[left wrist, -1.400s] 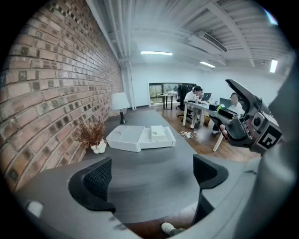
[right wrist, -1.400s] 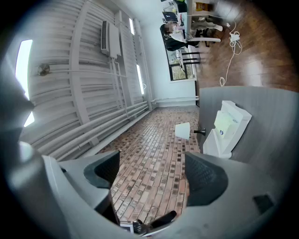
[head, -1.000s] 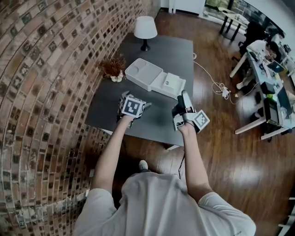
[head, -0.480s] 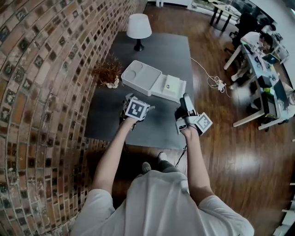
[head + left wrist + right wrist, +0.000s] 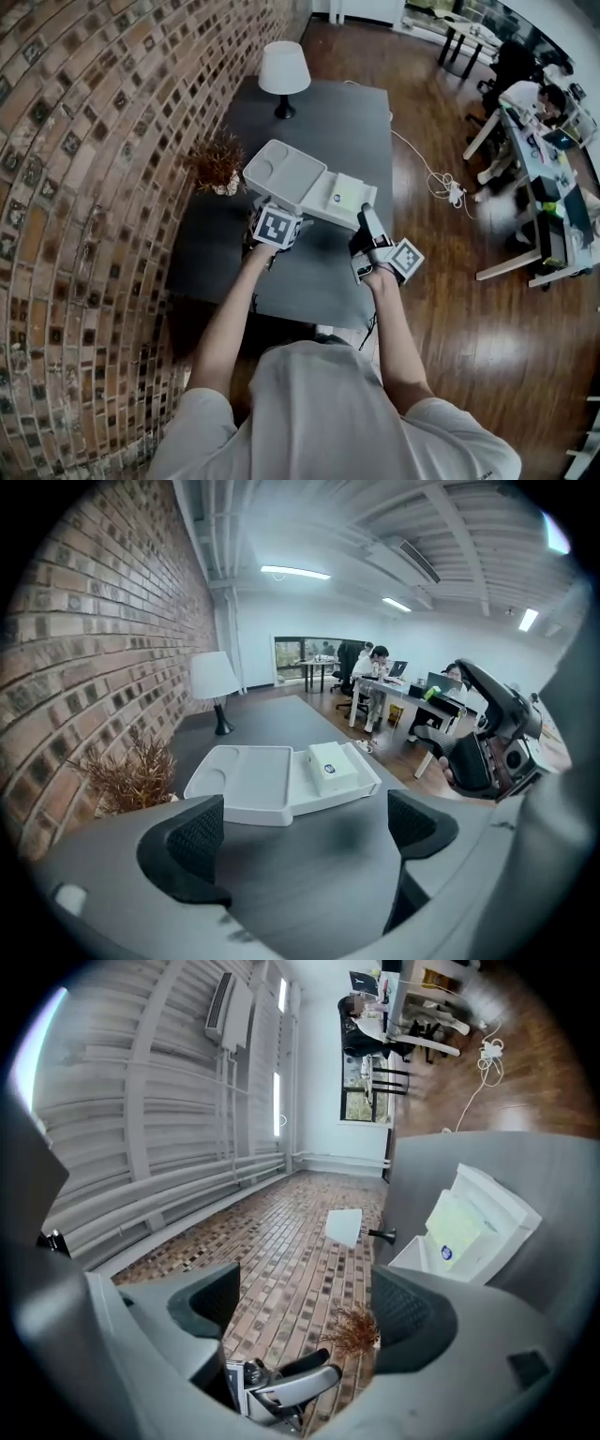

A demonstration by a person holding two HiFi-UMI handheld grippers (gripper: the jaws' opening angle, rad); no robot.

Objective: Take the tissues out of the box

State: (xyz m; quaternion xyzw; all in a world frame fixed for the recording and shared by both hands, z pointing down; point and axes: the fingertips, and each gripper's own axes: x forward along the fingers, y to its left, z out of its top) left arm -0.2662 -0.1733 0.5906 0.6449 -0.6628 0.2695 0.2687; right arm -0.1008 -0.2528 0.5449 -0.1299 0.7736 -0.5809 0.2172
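The tissue box (image 5: 345,194) sits closed on the right end of a white tray (image 5: 286,169), which lies on a dark grey table (image 5: 309,272). The box is a pale block with a small blue mark on top. No view shows clearly whether a tissue stands up from its opening.

Your right gripper (image 5: 307,1307) is the nearer one. The box lies just ahead of it and slightly to its left. This gripper is rolled onto its side, its jaws spread apart with nothing between them.

Your left gripper (image 5: 307,827) hovers over bare table at the near edge of the tray, with the box ahead and to its right. Its jaws also stand apart and empty.

The long side of the box seems to run away from you, across the tray. A downward reach at its top would probably suit best.

Behind the tray, near the brick wall (image 5: 84,187), are a dried plant (image 5: 217,161) and a white lamp (image 5: 284,70), both well clear of the box. Nothing stands between either gripper and the box.
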